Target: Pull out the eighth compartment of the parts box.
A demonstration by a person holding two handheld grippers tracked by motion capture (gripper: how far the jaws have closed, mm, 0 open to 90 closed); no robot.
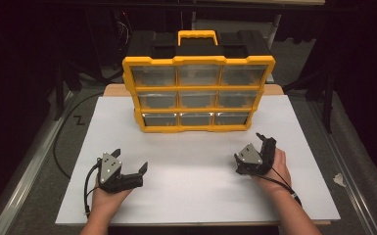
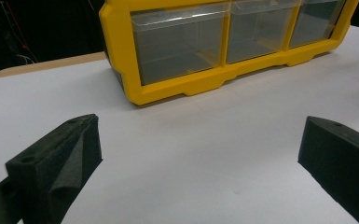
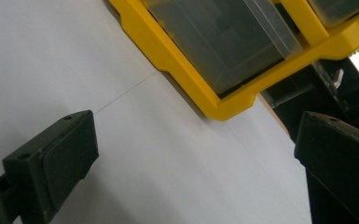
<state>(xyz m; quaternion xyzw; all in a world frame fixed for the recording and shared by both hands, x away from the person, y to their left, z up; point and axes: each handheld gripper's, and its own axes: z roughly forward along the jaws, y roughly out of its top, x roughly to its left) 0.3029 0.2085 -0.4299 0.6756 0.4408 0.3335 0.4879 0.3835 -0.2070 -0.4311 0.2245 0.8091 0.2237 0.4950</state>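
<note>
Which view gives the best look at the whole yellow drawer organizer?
The high view: the yellow drawer organizer stands complete there, all nine clear drawers and the top handle visible. The left gripper view shows its bottom row of drawers close up. The right gripper view, tilted, catches one lower corner.

No readable text, label, brand or number appeared on the yellow plastic drawer organiser (image 1: 199,93) or elsewhere.
</note>
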